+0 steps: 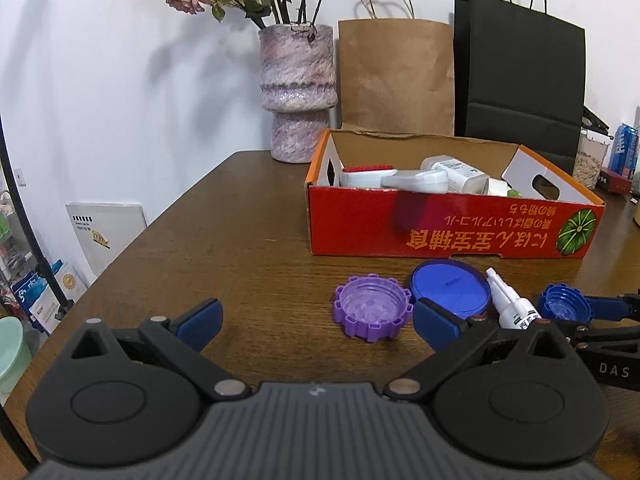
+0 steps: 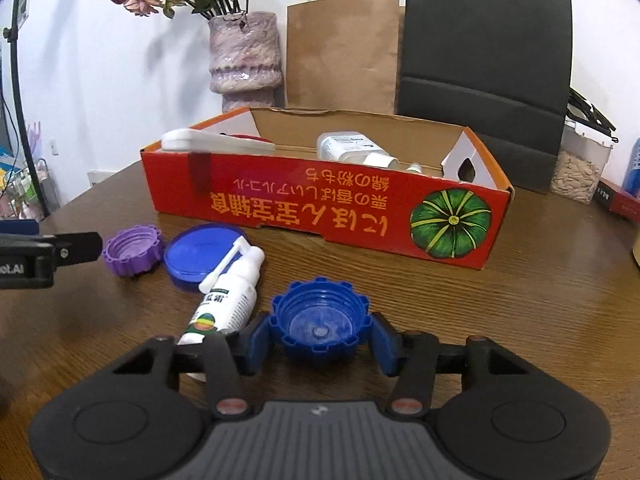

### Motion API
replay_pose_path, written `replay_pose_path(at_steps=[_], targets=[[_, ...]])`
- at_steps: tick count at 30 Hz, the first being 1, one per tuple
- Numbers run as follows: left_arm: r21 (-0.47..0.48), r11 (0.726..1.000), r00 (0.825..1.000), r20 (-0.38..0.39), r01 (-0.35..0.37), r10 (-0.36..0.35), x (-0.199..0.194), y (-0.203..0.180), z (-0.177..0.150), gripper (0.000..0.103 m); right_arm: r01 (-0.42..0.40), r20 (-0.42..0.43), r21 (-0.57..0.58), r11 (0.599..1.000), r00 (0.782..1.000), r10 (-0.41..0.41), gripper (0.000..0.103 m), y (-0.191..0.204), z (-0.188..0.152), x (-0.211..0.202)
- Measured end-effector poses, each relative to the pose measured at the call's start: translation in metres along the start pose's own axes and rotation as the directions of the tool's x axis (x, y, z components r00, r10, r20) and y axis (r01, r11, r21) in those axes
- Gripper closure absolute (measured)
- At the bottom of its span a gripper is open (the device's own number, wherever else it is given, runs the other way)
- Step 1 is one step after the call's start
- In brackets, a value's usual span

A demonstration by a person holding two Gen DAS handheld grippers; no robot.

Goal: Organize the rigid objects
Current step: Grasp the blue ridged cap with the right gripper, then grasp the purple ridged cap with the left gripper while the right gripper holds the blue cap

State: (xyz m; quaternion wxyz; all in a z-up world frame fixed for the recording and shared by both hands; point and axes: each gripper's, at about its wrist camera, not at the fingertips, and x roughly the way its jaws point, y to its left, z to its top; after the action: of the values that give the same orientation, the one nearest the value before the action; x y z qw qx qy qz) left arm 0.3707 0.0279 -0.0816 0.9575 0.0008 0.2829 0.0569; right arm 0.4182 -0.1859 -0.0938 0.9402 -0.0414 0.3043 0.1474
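Observation:
A dark blue ridged cap [image 2: 320, 320] lies open side up on the wooden table, and my right gripper [image 2: 320, 334] is shut on it, a blue pad against each side. The left wrist view shows that same cap [image 1: 564, 306] at the far right. My left gripper [image 1: 318, 320] stands open with nothing between its fingers. Just ahead of it lies a purple ridged cap [image 1: 372, 308]. A flat blue lid [image 1: 450, 288] and a white spray bottle [image 2: 228, 296] lie between the two caps. Behind them stands a red cardboard box [image 2: 320, 200] holding several white containers.
A pink-purple vase [image 1: 296, 92] of dried roses, a brown paper bag [image 1: 396, 76] and a black paper bag [image 1: 520, 80] stand behind the box against the wall. A clear jar of seeds [image 2: 576, 176] is at the right. The table's left edge [image 1: 132, 248] drops to cluttered floor.

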Motion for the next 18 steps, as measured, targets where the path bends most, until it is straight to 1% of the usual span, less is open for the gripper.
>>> replay_pose_path(at_steps=[3, 7, 11, 18], targets=[[-0.002, 1.0, 1.0, -0.02, -0.005, 0.005, 0.005, 0.001, 0.0, 0.0, 0.002, 0.011, 0.005, 1.0, 1.0, -0.002, 0.052, -0.001, 0.0, -0.001], [-0.004, 1.0, 0.998, -0.058, -0.007, 0.006, 0.015, 0.002, -0.001, 0.0, 0.036, 0.043, 0.028, 0.999, 0.998, -0.037, 0.051, -0.007, 0.002, -0.003], [0.004, 1.0, 0.994, -0.107, 0.016, -0.015, 0.026, -0.001, -0.003, 0.0, 0.066, 0.05, 0.056, 0.996, 0.996, -0.069, 0.051, -0.017, 0.006, 0.0], [0.018, 1.0, 0.995, -0.099, 0.018, -0.016, 0.038, -0.008, 0.001, 0.0, 0.084, 0.048, 0.07, 0.994, 0.995, -0.088, 0.051, -0.025, 0.008, 0.005]])
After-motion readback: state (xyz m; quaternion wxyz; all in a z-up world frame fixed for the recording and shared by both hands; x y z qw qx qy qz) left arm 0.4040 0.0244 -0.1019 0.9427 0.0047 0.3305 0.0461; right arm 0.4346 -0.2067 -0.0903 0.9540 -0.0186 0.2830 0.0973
